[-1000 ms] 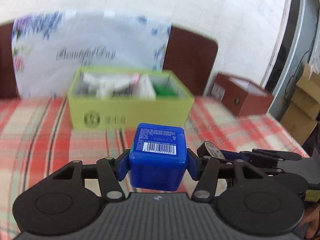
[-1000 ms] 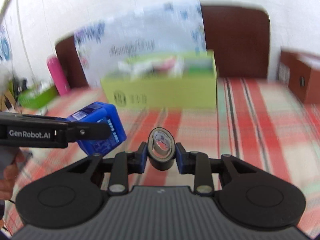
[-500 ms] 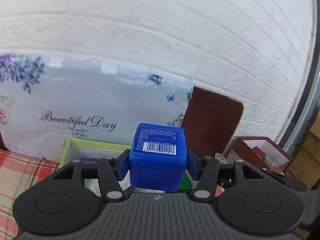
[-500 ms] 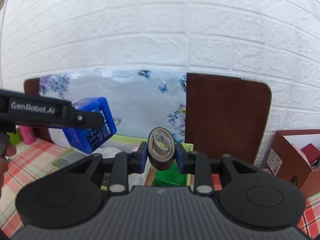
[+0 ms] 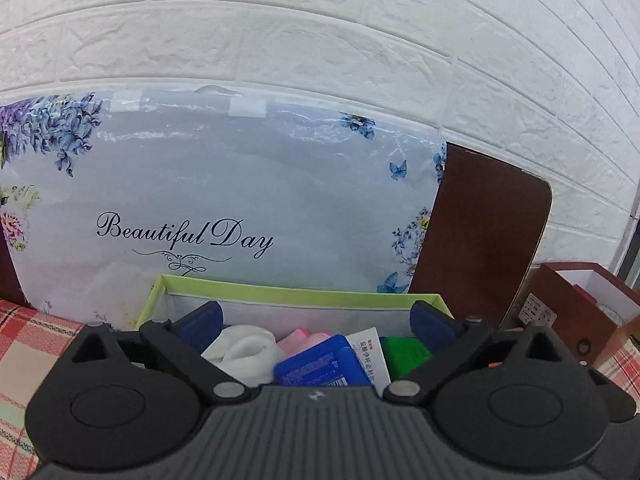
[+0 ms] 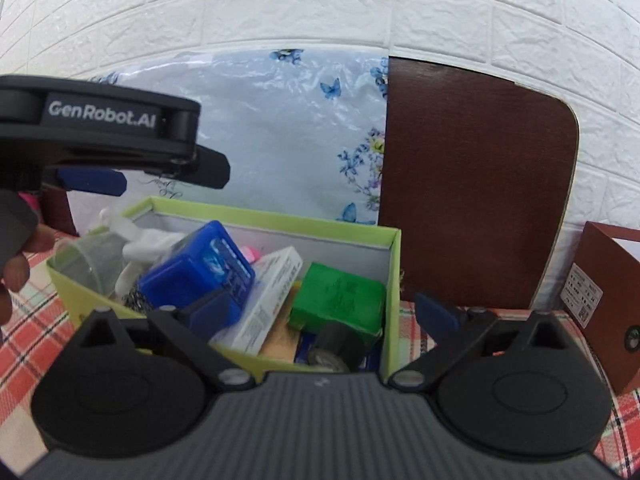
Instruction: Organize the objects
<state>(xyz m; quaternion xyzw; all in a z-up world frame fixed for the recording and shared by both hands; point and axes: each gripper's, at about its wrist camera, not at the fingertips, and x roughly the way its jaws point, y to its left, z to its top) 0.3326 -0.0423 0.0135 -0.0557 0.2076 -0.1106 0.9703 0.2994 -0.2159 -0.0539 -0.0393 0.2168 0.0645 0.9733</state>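
A lime-green open box point(image 6: 394, 264) stands on the checked cloth; it also shows in the left wrist view point(image 5: 280, 291). Inside lie the blue plastic box point(image 6: 200, 268), tilted, and the black tape roll point(image 6: 336, 346) at the near right corner. The blue box also shows in the left wrist view point(image 5: 324, 364). My left gripper point(image 5: 316, 318) is open and empty above the box, and it shows from the side in the right wrist view point(image 6: 120, 172). My right gripper point(image 6: 324, 310) is open and empty above the box's near right part.
The box also holds a green block point(image 6: 340, 296), a white carton point(image 6: 268, 300), a white cloth point(image 5: 244, 350), a clear cup point(image 6: 90, 264). A floral plastic bag point(image 5: 240, 208) and a brown board point(image 6: 472, 184) lean on the white brick wall. A brown box point(image 6: 608, 300) stands at right.
Both grippers have opened. The blue box and the tape roll have dropped from the fingers into the green box. Both grippers are now closer over the box.
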